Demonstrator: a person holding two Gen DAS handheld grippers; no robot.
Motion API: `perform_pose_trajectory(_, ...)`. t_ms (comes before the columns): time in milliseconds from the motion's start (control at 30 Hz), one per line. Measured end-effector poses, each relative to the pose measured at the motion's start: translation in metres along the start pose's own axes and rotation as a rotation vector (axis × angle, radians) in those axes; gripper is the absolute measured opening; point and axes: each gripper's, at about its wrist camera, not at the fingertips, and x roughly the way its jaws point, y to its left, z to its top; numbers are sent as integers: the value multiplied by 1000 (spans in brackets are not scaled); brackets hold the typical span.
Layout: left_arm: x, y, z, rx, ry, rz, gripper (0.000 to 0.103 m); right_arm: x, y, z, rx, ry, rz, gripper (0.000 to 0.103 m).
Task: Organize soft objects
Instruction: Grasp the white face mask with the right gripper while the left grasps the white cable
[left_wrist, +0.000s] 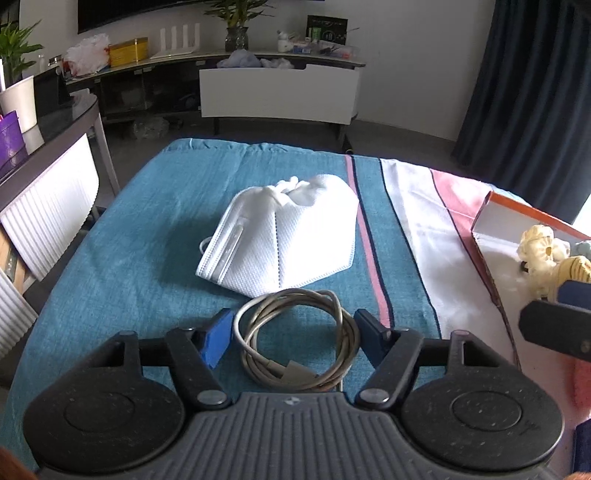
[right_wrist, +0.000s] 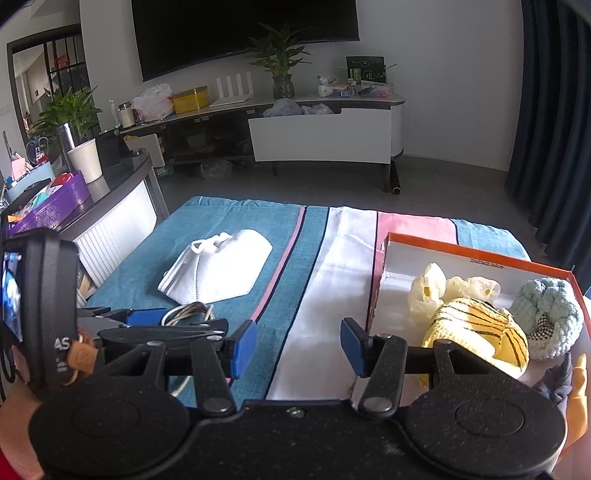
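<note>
The left gripper (left_wrist: 293, 338) is spread around the coiled cable (left_wrist: 297, 341), pads not clearly pressing. The pick-up step is judged in hand; next, a firm squeeze, then the box (left_wrist: 491, 221) at three o'clock.

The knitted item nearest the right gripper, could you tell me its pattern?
The knitted item is yellow with thin dark stripes, clearest in the right wrist view.
</note>
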Motion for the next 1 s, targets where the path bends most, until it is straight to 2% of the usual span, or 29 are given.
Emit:
perform_pose_trajectory(100,-10,8,-1,-15,-14,-14,61,3,5,2,-7,4,11,62)
perform_pose_trajectory(200,-23,21,0,-31,-23,-10,60,11,11,5,-14,10,37,63)
perform_pose_trajectory(400,-39,55,1,-80,-47,11,58,32,32,17,-21,3,117,83)
perform_pose_trajectory(600,-48,79,4,-117,-69,27,58,72,50,40,7,30,163,90)
perform_pose_trajectory(767,-46,89,6,-133,-81,18,58,108,61,52,25,72,139,91)
perform_pose_trajectory(900,-46,95,7,-139,-93,4,58,139,70,54,21,115,82,92)
perform_pose_trajectory(933,-45,95,7,-138,-95,1,58,146,71,52,25,129,79,94)
perform_pose_trajectory(967,-45,95,7,-134,-97,0,58,150,71,51,29,118,79,102)
perform_pose_trajectory(1000,-44,96,7,-132,-97,0,58,152,71,51,30,94,79,103)
